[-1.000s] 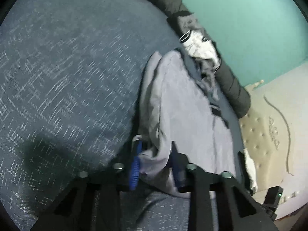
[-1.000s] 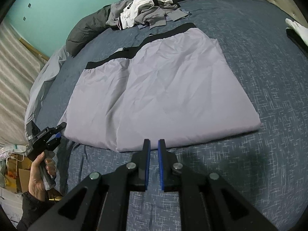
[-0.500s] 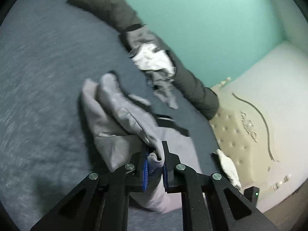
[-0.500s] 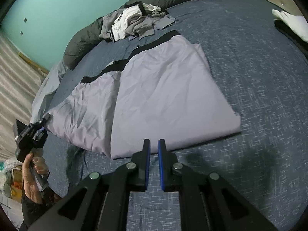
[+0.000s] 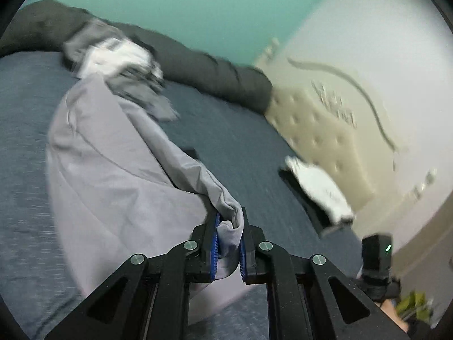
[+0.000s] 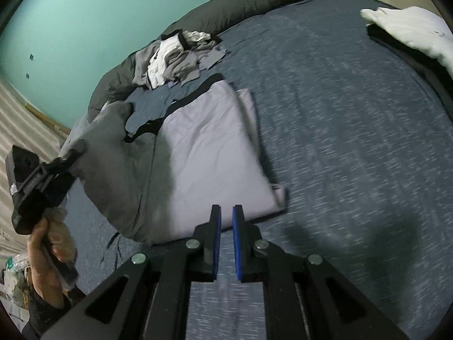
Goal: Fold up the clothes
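Note:
Light grey shorts [image 6: 209, 153] with a black waistband [image 6: 195, 96] lie on the blue bed [image 6: 354, 141]. Their left side [image 6: 113, 155] is lifted and hangs folded over toward the flat part. My left gripper [image 5: 229, 215] is shut on a bunched corner of the shorts [image 5: 113, 170]; in the right wrist view that left gripper [image 6: 65, 155] is held up by a hand [image 6: 48, 243] at the left. My right gripper [image 6: 226, 209] hovers just before the near hem, jaws nearly together with nothing between them.
A pile of grey, white and black clothes [image 6: 175, 56] lies against a dark rolled duvet [image 5: 212, 70] at the far edge. A white folded item [image 6: 410, 31] on something black sits near the tufted headboard [image 5: 320, 127]. Bare blue sheet lies right of the shorts.
The left gripper has closed on the shorts' corner, risen and swung it across over the flat half. The right gripper has slid along the near hem, still shut.

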A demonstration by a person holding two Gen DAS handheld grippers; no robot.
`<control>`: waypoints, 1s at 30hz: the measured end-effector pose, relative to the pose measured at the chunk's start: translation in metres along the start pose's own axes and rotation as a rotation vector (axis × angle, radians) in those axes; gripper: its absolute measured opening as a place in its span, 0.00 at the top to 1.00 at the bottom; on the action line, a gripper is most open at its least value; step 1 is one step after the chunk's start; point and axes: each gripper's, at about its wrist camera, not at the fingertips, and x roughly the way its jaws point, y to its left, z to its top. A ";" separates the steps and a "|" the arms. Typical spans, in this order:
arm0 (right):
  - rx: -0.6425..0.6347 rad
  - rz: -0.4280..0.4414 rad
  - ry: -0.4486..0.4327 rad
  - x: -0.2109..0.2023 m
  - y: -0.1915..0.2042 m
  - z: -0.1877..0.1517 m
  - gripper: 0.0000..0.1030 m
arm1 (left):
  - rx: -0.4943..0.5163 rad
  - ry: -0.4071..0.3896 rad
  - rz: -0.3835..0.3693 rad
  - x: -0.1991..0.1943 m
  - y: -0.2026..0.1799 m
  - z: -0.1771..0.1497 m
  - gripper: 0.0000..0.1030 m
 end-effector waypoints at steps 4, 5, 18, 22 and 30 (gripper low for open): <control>0.016 0.004 0.000 -0.004 -0.012 0.005 0.93 | 0.068 0.187 -0.007 0.074 -0.028 -0.026 0.87; 0.018 0.010 0.002 -0.004 -0.013 0.006 0.93 | 0.075 0.237 0.002 0.090 -0.031 -0.034 0.87; 0.017 0.169 0.067 0.033 0.026 0.032 0.41 | -0.029 0.073 0.078 -0.003 0.020 -0.007 0.43; -0.004 0.172 0.097 0.055 0.048 0.042 0.35 | -0.022 0.106 0.228 -0.018 0.059 -0.026 0.43; -0.080 0.079 0.159 0.095 0.076 0.050 0.29 | -0.021 0.153 0.266 -0.009 0.084 -0.054 0.43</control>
